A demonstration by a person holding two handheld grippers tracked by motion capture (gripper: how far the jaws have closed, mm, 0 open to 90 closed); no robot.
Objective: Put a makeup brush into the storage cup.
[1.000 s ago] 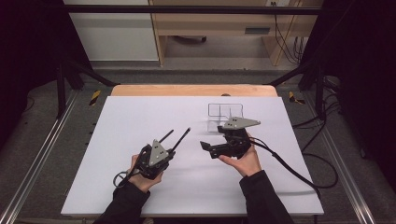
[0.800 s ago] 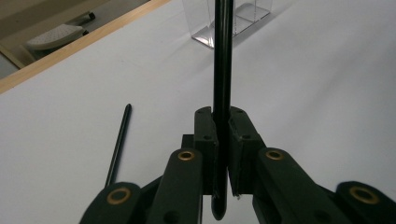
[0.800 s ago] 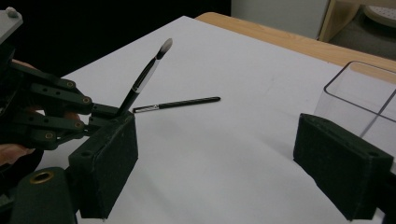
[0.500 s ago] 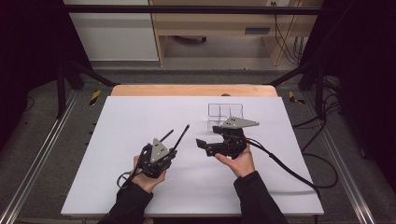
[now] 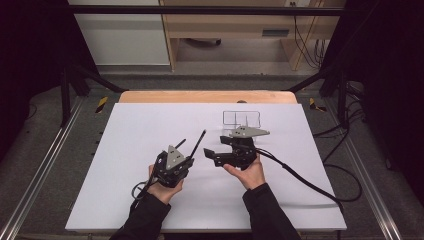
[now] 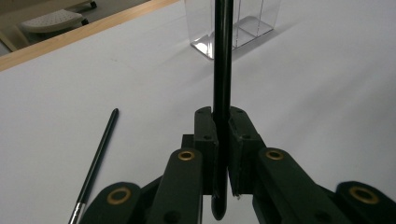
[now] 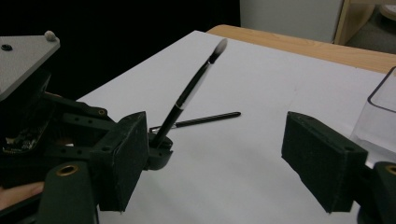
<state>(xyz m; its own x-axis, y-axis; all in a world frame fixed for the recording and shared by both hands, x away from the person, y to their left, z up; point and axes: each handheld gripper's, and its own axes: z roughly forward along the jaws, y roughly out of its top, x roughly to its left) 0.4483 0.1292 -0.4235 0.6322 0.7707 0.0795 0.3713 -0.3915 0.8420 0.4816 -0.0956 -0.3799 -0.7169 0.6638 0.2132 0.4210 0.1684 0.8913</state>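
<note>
My left gripper (image 5: 188,156) (image 6: 223,116) is shut on a thin black brush (image 5: 198,140) (image 6: 221,70) that slants up and to the right, its pale tip raised. A second black brush (image 5: 179,144) (image 6: 97,158) (image 7: 205,120) lies flat on the white table beside it. My right gripper (image 5: 210,156) (image 7: 219,144) points left toward the held brush (image 7: 189,95). Its jaws stand wide apart and have just been closing a little, with nothing between the pads (image 7: 126,158). The brush stands a short way beyond them.
A clear plastic box (image 5: 241,118) (image 6: 236,23) (image 7: 380,112) with compartments stands behind the right gripper. The white table sheet (image 5: 140,125) ends at a wooden edge (image 5: 200,96) at the back. A black cable (image 5: 305,180) trails right from the right gripper.
The right gripper has edged left toward the held brush and its jaws look slightly narrower. The left gripper keeps its hold and has barely moved.
</note>
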